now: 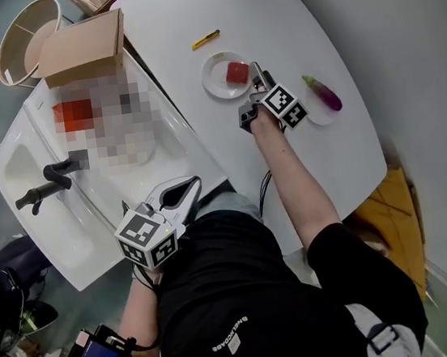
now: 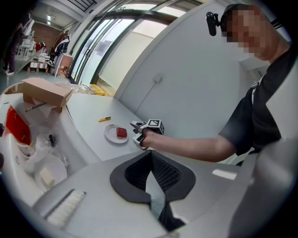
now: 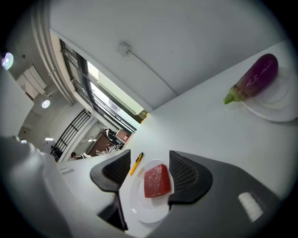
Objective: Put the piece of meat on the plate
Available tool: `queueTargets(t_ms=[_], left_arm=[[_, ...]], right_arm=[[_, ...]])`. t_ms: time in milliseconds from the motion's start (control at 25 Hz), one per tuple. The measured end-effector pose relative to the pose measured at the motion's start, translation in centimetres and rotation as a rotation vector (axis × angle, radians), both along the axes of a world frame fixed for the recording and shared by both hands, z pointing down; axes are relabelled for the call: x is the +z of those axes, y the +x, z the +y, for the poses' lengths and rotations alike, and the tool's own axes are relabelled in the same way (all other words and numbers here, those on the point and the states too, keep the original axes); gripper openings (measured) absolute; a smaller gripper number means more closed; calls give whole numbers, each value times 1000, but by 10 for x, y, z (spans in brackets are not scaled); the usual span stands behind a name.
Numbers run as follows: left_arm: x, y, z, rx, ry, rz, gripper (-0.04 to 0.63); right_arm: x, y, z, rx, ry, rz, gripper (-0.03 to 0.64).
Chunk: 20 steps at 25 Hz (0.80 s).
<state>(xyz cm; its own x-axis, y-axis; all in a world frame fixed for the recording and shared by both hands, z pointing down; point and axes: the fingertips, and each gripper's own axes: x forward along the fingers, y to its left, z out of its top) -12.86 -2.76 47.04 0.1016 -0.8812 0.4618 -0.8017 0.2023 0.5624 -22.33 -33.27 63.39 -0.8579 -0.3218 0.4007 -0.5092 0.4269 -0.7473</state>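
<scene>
The red piece of meat lies flat on a small white plate on the white table. My right gripper hangs just on the near side of that plate, open, and nothing is between its pads; its own view frames the meat in the gap. The left gripper view shows the meat, the plate and the right gripper from afar. My left gripper stays back by the sink's edge, shut and empty.
A purple eggplant rests on a second white plate to the right. A yellow pen lies beyond the meat plate. On the left are a white sink with a black tap and a cardboard box.
</scene>
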Motion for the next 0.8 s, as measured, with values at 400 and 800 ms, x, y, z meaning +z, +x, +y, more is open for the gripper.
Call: queueTargets(t_ms=[400, 800], left_arm=[[-4, 12, -4, 90, 29, 13, 15], [-8, 34, -11, 182, 30, 18, 15]], right_arm=[[-29, 39, 0, 78, -14, -42, 241], [-57, 85, 15, 108, -54, -106, 233]])
